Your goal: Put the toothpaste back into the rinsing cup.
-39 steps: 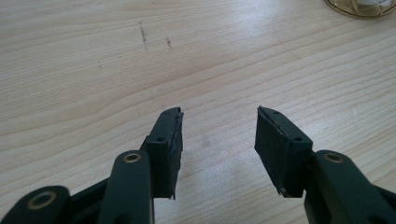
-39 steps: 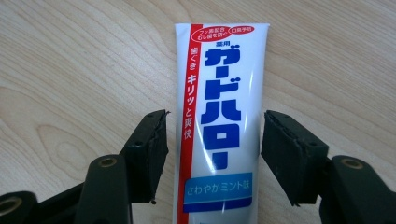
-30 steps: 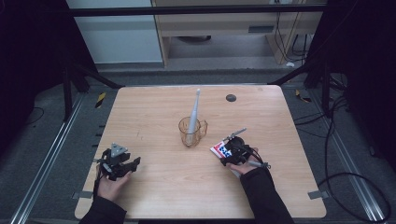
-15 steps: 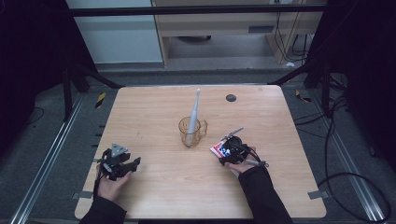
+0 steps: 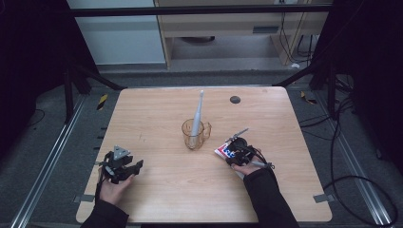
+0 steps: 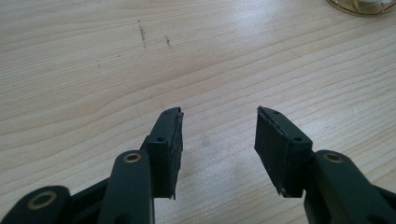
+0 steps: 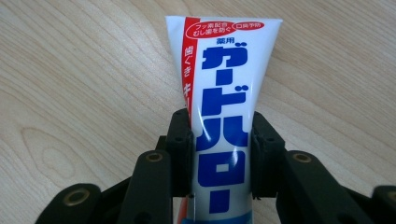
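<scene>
- Left gripper is held low over the bare table, jaws parted, nothing between.
- Cup with toothbrush is seen mid-table.
- Toothpaste tube is pinched on the table by the right gripper, whose jaws have just been closing.

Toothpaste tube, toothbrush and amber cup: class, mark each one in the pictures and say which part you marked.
toothpaste tube [image 7: 224,93], right gripper view, on the blue lettering of its white body.
toothbrush [image 5: 197,114], high view, on its white handle above the cup.
amber cup [image 5: 186,137], high view, on its transparent side wall.
</scene>
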Motion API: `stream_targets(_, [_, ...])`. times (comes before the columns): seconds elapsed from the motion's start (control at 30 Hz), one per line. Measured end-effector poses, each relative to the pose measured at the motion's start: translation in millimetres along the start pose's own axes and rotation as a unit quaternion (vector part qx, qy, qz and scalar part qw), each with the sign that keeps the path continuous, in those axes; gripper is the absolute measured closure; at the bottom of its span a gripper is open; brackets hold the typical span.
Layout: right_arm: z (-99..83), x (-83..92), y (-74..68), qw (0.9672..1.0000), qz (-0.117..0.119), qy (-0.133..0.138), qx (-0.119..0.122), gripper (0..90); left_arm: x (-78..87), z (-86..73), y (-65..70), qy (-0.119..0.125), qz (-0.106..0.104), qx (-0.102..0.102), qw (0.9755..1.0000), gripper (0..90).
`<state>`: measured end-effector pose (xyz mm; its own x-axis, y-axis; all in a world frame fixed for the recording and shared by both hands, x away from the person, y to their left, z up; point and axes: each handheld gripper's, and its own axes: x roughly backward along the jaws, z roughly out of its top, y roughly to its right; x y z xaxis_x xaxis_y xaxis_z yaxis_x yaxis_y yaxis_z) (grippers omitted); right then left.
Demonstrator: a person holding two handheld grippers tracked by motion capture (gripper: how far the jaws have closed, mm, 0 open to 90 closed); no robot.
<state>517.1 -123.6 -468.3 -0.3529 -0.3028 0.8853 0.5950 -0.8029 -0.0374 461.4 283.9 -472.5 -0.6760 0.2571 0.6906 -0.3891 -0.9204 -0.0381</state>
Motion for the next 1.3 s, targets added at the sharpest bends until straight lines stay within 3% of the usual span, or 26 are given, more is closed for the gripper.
stream_targets(0.2, [-2.9,4.3,-1.7,1.0000,0.003,-0.002,-0.002,68.5,0.2,0.2,0.0,0.000,0.000,-0.001,1.0000,50.7])
stream_targets(0.37, [-3.2,13.5,-1.7,0.9997,0.006,0.021,-0.005,68.8,0.8,0.4,0.2,0.002,0.000,0.000,1.0000,50.7])
stream_targets(0.57, [-1.6,29.5,-2.7,0.9969,0.017,0.075,-0.013,69.2,1.0,0.7,0.8,0.002,0.001,-0.001,1.0000,50.7])
stream_targets(0.67, [0.2,38.0,-3.3,0.9939,0.017,0.108,-0.014,69.3,1.1,0.8,0.8,0.003,0.001,-0.001,1.0000,50.7])
stream_targets(0.97, [6.7,60.9,-4.7,0.9795,0.026,0.197,-0.033,69.3,1.6,1.0,1.1,0.004,0.001,-0.002,1.0000,50.7])
stream_targets(1.3, [15.2,76.4,-5.6,0.9572,0.020,0.283,-0.059,69.2,1.6,1.0,1.1,0.005,0.002,-0.001,1.0000,50.8])
